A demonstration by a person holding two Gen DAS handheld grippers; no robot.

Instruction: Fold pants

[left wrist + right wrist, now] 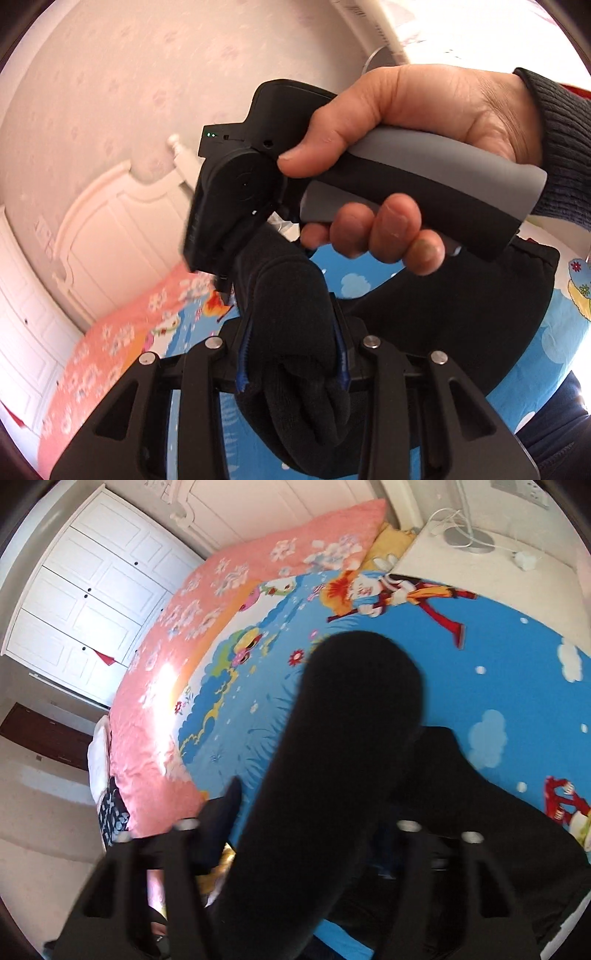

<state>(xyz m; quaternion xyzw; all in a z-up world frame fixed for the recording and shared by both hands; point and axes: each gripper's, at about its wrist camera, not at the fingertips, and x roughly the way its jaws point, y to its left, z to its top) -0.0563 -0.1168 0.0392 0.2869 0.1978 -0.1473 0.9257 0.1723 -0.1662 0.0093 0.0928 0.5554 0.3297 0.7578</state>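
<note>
Hand (424, 155) tilts right gripper (221, 273) down, both grippers clamping black pants (295, 332).

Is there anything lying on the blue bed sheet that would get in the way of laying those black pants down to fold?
Nothing visible does. The blue sheet around the black pants looks bare; the pink quilt lies off to the side.

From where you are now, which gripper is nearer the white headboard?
Right. The right gripper is out ahead of the left gripper, toward the headboard behind it; the left gripper hangs back, farther from it, clamping the pants.
</note>
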